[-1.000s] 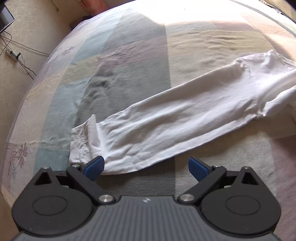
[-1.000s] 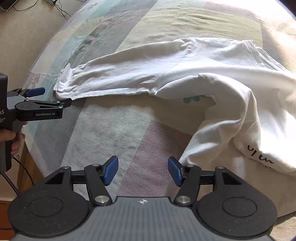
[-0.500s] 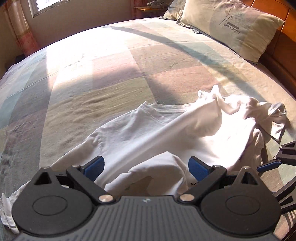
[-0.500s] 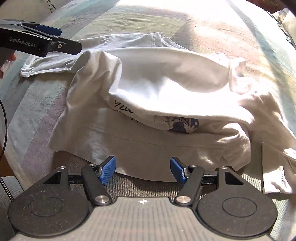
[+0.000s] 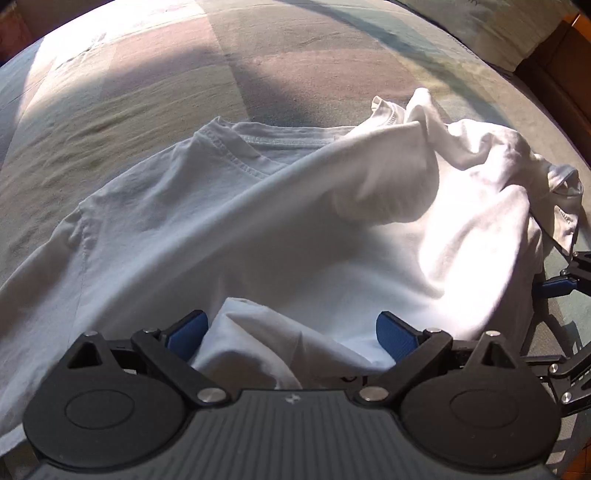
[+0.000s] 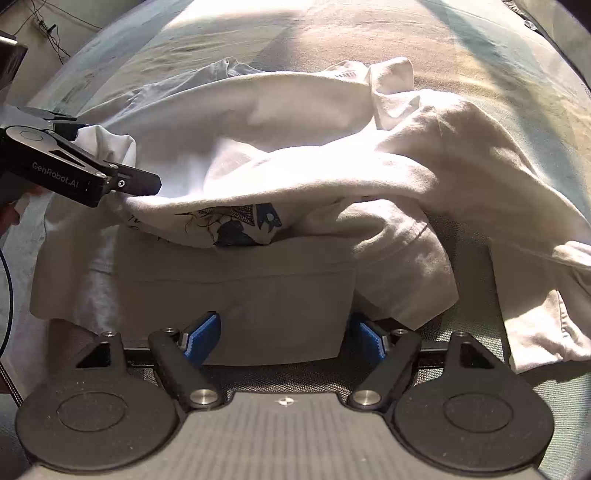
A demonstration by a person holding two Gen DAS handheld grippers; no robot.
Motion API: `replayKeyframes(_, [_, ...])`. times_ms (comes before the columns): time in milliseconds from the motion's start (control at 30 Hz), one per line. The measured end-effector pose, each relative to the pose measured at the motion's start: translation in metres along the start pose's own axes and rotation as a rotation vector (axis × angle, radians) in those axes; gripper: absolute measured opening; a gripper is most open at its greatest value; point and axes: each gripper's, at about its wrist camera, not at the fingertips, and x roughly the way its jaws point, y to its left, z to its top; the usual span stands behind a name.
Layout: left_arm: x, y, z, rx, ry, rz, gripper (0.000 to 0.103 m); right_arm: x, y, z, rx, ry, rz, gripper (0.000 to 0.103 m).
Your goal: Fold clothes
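**White shirt rumpled on the bed, both tongs spread at its near edge**

I have the white long-sleeved shirt [image 6: 280,122] lying in a loose heap on the striped bedspread [image 6: 369,33], not flat: a broad fold of cloth is thrown across the body, the printed front [image 6: 236,221] peeks out from under it, and the collar [image 5: 255,142] shows at the far side.

My left tongs [image 5: 291,332] are spread wide, with a raised ridge of fabric sitting between the blue pads [image 5: 186,334], not pinched. My right tongs [image 6: 284,338] are also spread, low at the near hem [image 6: 280,291], the pads flanking a flat panel of cloth without closing on it.

I judge both are placed at the near edge because that is where the shirt offers a straight line to grip and pull flat. The bunched right sleeve [image 6: 539,317] would, I think, need spreading before any tidy fold.
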Motion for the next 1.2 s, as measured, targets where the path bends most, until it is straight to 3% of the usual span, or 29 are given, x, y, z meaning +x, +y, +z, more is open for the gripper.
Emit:
replayKeyframes(67, [0.004,0.010,-0.004,-0.047,-0.006,-0.041,0.100,0.005,0.009,-0.001,-0.044,0.006,-0.002,0.103])
replayKeyframes(133, [0.006,0.017,-0.009,-0.072,-0.020,-0.073,0.102,0.009,0.018,-0.003,-0.081,0.009,-0.037,0.103])
replayKeyframes(267, [0.004,0.015,-0.020,0.009,-0.067,-0.099,0.102,0.013,0.026,-0.008,-0.099,-0.005,-0.080,0.103])
replayKeyframes(400, [0.004,0.015,-0.017,0.046,-0.042,-0.113,0.102,0.014,0.028,-0.006,-0.095,0.005,-0.091,0.103])
replayKeyframes(500, [-0.001,0.017,-0.003,0.050,0.043,-0.128,0.101,0.015,0.030,-0.004,-0.091,0.016,-0.100,0.103])
replayKeyframes(600, [-0.019,0.021,0.010,0.091,0.048,-0.173,0.101,0.016,0.032,-0.002,-0.088,0.028,-0.108,0.103])
replayKeyframes(733, [-0.050,0.035,0.027,0.187,-0.015,-0.212,0.101,0.017,0.034,0.001,-0.083,0.044,-0.118,0.103])
replayKeyframes(833, [-0.053,0.053,0.046,0.248,-0.056,-0.171,0.101,0.017,0.035,0.004,-0.064,0.075,-0.125,0.103])
replayKeyframes(1000, [-0.022,0.086,0.090,0.321,-0.087,-0.166,0.100,0.013,0.028,0.007,0.019,0.110,-0.093,0.103])
replayKeyframes(1133, [0.012,0.100,0.120,0.348,-0.030,-0.228,0.082,0.019,0.032,0.006,-0.038,0.124,-0.101,0.103])
replayKeyframes(1200, [0.024,0.100,0.131,0.406,-0.013,-0.236,0.079,0.019,0.034,0.005,-0.054,0.121,-0.103,0.103])
